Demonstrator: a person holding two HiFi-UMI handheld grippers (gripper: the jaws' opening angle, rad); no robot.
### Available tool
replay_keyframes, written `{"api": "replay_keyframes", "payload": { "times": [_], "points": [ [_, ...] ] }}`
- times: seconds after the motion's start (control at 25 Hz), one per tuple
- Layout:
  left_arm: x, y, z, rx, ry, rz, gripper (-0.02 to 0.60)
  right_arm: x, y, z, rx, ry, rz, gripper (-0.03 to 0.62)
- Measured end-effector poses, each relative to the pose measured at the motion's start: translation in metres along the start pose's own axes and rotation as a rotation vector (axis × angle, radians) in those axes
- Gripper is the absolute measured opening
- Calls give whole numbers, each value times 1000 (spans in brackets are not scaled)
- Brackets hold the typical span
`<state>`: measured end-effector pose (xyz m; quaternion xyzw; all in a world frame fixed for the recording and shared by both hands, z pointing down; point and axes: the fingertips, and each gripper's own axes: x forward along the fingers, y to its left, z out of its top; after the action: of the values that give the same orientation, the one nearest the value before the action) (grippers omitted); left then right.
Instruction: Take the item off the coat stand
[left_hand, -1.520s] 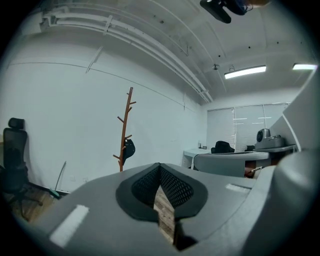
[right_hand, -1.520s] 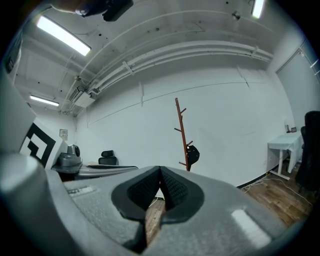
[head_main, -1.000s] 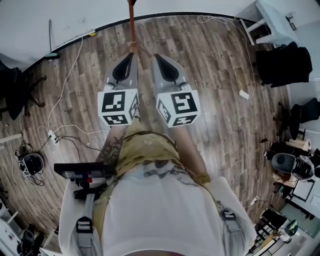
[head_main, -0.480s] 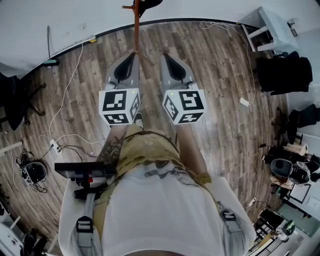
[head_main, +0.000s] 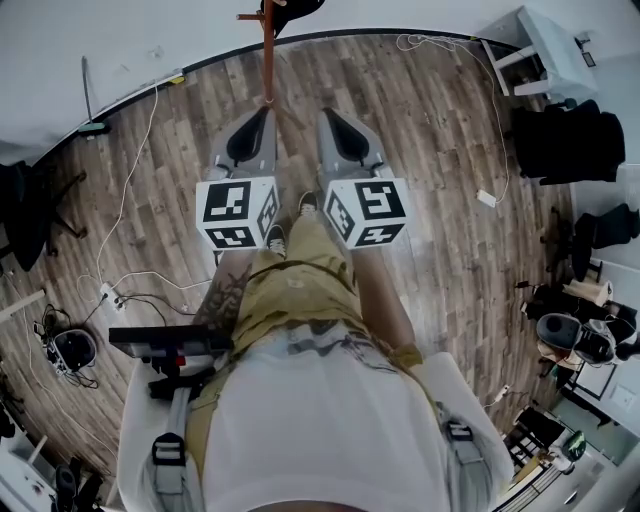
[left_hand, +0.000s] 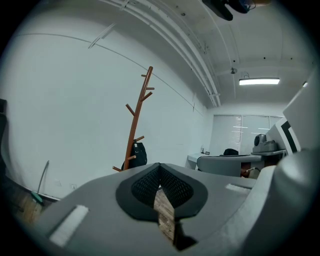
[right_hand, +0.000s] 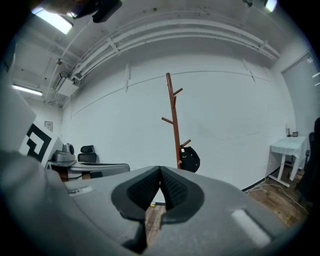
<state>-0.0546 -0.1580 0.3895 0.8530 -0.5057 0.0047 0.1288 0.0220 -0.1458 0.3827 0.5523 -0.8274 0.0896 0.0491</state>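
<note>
A brown wooden coat stand (head_main: 267, 55) rises by the white wall, straight ahead of me. A small black bag (head_main: 291, 8) hangs from one of its low pegs. The stand (left_hand: 136, 127) and the bag (left_hand: 139, 154) sit left of centre in the left gripper view. In the right gripper view the stand (right_hand: 174, 125) and the bag (right_hand: 190, 160) are just right of centre. My left gripper (head_main: 262, 113) and right gripper (head_main: 327, 115) are side by side, both pointing at the stand and still well short of it. Both are shut with nothing between their pads.
White cables (head_main: 125, 190) trail over the wood floor at the left. A white table (head_main: 545, 45) and black chairs (head_main: 565, 130) stand at the right. A desk with a chair (left_hand: 227, 162) lies right of the stand. My legs and a shoe (head_main: 308, 203) show below the grippers.
Both grippers have moved forward together toward the coat stand. The black bag has come into the top of the head view, and a shoe now shows between the grippers.
</note>
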Motion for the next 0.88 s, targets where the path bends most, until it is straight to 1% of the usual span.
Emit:
{"api": "replay_keyframes", "payload": {
  "times": [0.12, 0.24, 0.4, 0.56, 0.72, 0.88],
  "points": [
    [18, 2, 0, 4, 1, 12, 2, 16, -11, -1, 3, 5, 22, 0],
    [39, 9, 7, 16, -6, 36, 2, 40, -19, 6, 0, -8, 64, 0],
    [74, 22, 27, 41, -31, 67, 2, 76, -33, 25, -13, -36, 114, 0],
    [111, 29, 45, 56, -47, 93, 2, 111, -58, 42, -11, -50, 142, 0],
    [145, 34, 52, 54, -41, 122, 2, 140, -80, 53, -6, -52, 177, 0],
    [169, 44, 52, 50, -26, 153, 2, 166, -89, 51, 2, -29, 219, 0]
  ]
}}
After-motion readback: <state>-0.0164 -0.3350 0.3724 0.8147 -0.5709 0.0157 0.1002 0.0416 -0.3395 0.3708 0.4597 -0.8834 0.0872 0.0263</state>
